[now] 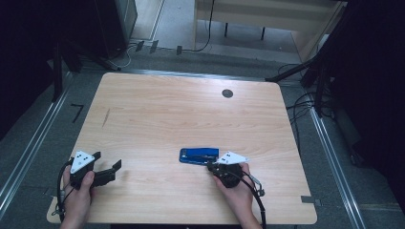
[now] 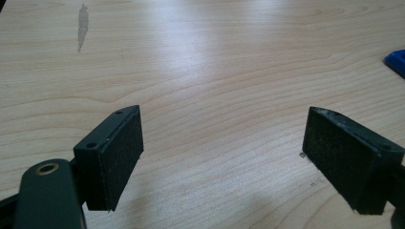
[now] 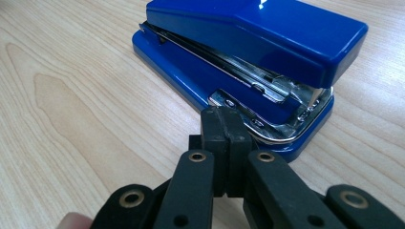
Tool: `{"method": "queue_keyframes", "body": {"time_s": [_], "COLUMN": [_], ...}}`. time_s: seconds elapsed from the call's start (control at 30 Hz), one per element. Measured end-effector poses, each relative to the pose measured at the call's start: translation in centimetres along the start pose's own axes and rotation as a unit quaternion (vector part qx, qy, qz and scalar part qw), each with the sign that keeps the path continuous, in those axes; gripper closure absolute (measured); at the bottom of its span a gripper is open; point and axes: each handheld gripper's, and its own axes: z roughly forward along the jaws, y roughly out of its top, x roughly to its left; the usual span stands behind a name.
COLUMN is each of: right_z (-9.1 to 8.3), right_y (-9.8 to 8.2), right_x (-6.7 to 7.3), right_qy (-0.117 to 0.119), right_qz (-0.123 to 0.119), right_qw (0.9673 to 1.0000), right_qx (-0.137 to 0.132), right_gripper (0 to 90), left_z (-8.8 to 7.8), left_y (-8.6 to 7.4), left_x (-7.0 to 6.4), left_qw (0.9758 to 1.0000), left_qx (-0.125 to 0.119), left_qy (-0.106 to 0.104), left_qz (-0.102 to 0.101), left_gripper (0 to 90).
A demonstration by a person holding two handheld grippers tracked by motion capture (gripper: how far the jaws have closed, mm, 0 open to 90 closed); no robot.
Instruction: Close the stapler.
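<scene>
High view: a glossy blue plastic stapler with a metal magazine lies flat on the light wood-grain counter, right of centre and toward the near edge. The right gripper sits at the stapler's near right end, close against it; whether it touches cannot be told here. The left gripper rests well apart at the near left corner, its jaws spread and nothing between them. A small dark round plug marks the far side of the counter, and a faint dark streak the left. Around the counter are grey floor, metal floor rails, loose cables and a pale cabinet at the back; the room's edges are dark.

Left gripper view: the left gripper stands released over bare wood. A corner of the stapler shows at the right edge.

Right gripper view: the right gripper is clenched pad to pad, gripping nothing, its tip at the stapler's open mouth beside the metal base plate.

Judgement: the step in hand appears to be an approach or nudge at the stapler's front end. A grasp would next call for the right jaws to part and straddle the body; a push needs only steady contact.
</scene>
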Motion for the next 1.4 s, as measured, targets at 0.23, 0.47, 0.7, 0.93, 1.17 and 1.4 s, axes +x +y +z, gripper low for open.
{"method": "queue_keyframes", "body": {"time_s": [0.23, 0.47, 0.7, 0.93, 1.17, 1.4], "right_z": [0.0, -0.5, -2.1, -3.9, -5.4, -6.5], "right_y": [0.1, 0.0, 0.1, 0.3, 0.3, 0.1], "right_x": [-0.6, 0.0, -0.2, -0.5, -1.7, -2.4], "right_qy": [0.017, 0.020, 0.013, 0.002, 0.001, 0.001], "right_qz": [0.012, 0.014, 0.019, 0.022, 0.050, 0.058], "right_qw": [0.9998, 0.9995, 0.9992, 0.9991, 0.9971, 0.9963], "right_qx": [0.001, -0.019, -0.034, -0.036, -0.057, -0.063], "right_gripper": [90.0, 72.4, 55.2, 33.4, 25.8, 19.4], "left_z": [0.0, 0.0, 0.0, 0.0, 0.0, 0.0], "left_y": [0.0, 0.0, 0.0, 0.0, 0.0, 0.0], "left_x": [0.0, 0.0, 0.0, 0.0, 0.0, 0.0], "left_qw": [1.0000, 1.0000, 1.0000, 1.0000, 1.0000, 1.0000], "left_qx": [0.000, 0.000, 0.000, 0.001, 0.000, -0.001], "left_qy": [0.000, -0.003, -0.002, -0.001, -0.003, -0.003], "left_qz": [0.000, -0.001, 0.001, 0.002, 0.001, 0.002], "left_gripper": [14.4, 14.4, 14.5, 14.5, 14.5, 14.6]}}
